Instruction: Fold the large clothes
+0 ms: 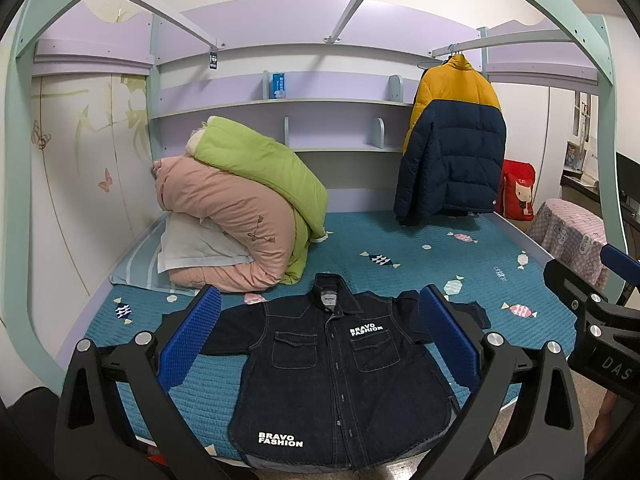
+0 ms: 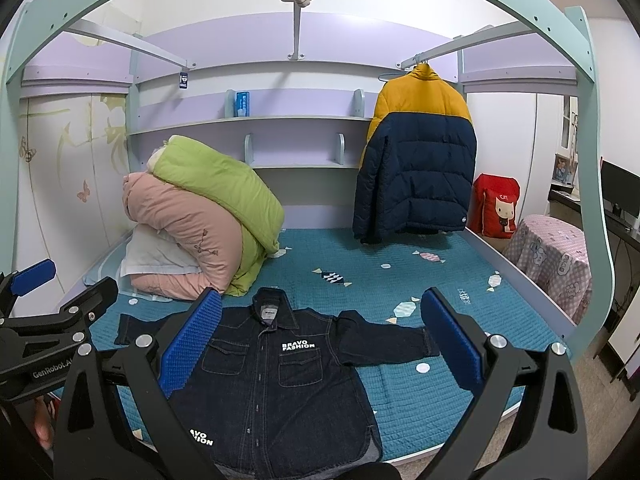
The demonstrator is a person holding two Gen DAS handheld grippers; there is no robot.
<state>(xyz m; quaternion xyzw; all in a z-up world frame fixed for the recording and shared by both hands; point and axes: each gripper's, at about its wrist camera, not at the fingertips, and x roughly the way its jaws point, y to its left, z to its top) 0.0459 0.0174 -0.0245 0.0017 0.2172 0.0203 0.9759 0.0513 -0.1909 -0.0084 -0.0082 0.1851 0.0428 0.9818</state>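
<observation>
While both grippers' jaws stand apart and empty, one denim shirt [image 1: 332, 368] lies flat beside two folded quilts [image 1: 248, 208].

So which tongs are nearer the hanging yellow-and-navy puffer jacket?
Right. The right tongs sit toward the yellow-and-navy puffer jacket side of the bed; the left tongs sit further left.

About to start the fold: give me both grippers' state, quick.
Left gripper: open, holding nothing, above the denim shirt.
Right gripper: open, holding nothing.

Denim shirt [image 2: 280, 380] hem cut off by the lower edge
</observation>
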